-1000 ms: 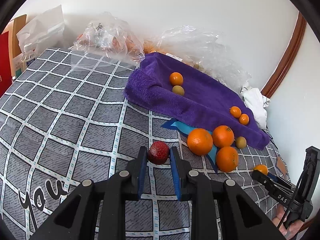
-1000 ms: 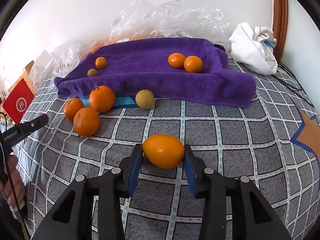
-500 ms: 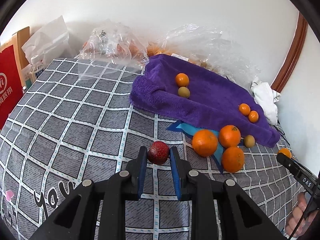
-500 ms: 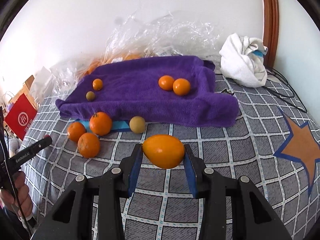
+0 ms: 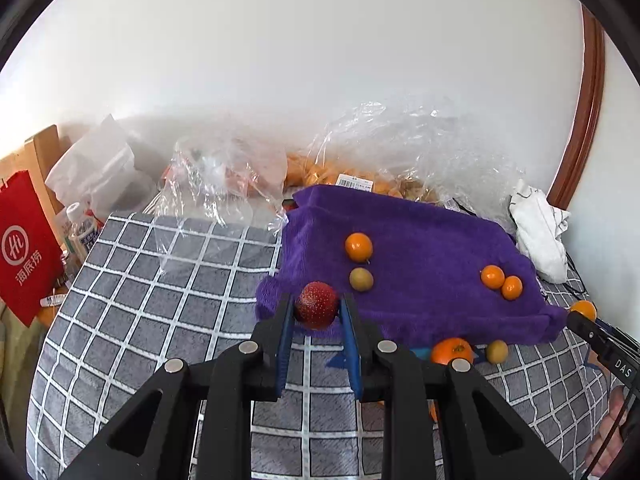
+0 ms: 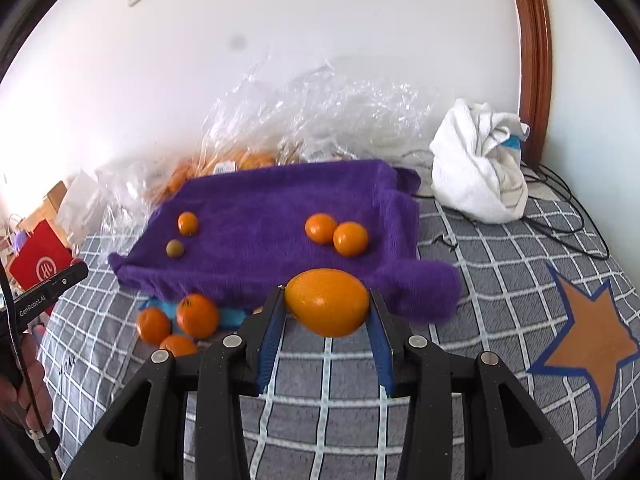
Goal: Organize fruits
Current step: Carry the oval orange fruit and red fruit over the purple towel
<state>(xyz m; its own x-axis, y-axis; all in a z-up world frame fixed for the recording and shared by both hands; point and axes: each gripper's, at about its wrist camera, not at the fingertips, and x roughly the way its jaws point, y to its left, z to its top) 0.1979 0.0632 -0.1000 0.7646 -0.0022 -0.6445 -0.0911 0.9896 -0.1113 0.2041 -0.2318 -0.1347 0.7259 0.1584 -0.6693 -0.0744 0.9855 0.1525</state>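
My left gripper is shut on a red bumpy fruit, held above the bed near the front left edge of the purple towel. My right gripper is shut on a large oval orange fruit, held before the towel's front edge. On the towel lie a small orange, a greenish-brown fruit and two small oranges. Larger oranges and a brown fruit lie on the bed in front of the towel.
The checked grey bedspread has an orange star patch. Clear plastic bags with fruit lie behind the towel by the wall. A white cloth and cables are at right. A red bag and bottle stand at left.
Both grippers have risen and moved toward the towel, each still holding its fruit. The fruits on the bed now sit lower in the views.
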